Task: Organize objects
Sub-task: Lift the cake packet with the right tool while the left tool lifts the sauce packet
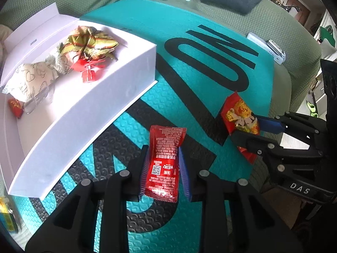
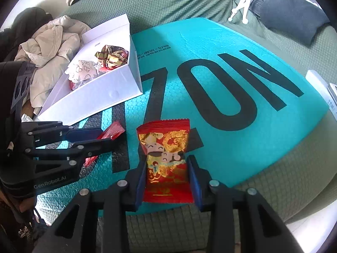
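From my left wrist, my left gripper (image 1: 163, 166) is clamped on a red ketchup packet (image 1: 165, 164), blue pads pressing both long edges, over the teal mat (image 1: 189, 52). A white box (image 1: 88, 105) sits to the left on the mat, holding several wrapped sweets (image 1: 88, 44). At the right, my right gripper (image 1: 250, 128) pinches a red snack packet (image 1: 240, 116)

From my right wrist, my right gripper (image 2: 167, 181) is closed on the snack packet (image 2: 166, 160), its pads against both sides, near the mat's (image 2: 210, 42) front edge. My left gripper (image 2: 105, 139) comes in from the left with the ketchup packet (image 2: 111, 132) between its jaws; the box (image 2: 105, 92) lies beyond it
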Demonstrator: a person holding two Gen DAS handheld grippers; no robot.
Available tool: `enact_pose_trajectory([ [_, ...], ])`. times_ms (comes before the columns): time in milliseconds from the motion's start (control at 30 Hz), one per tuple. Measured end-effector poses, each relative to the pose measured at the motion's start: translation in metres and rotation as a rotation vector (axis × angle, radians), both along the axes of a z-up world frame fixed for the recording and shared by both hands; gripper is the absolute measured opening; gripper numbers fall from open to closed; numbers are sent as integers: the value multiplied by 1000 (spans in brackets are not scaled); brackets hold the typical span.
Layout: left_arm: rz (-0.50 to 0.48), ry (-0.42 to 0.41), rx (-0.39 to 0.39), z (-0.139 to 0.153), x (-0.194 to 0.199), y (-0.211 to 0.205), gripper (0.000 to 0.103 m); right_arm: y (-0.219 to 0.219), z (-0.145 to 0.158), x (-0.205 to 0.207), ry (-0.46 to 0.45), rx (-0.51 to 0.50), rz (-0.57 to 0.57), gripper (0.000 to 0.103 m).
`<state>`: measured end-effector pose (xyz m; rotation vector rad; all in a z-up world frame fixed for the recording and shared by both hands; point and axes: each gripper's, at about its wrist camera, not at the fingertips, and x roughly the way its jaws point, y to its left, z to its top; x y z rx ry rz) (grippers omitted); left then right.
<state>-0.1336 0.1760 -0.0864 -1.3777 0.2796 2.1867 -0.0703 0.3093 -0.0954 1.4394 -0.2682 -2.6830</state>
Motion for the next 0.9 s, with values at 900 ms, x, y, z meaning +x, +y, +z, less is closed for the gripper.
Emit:
enact_pose_trajectory([
  [900, 46, 123, -16, 70, 21, -9, 26, 1, 51, 22, 83, -25, 22, 35],
])
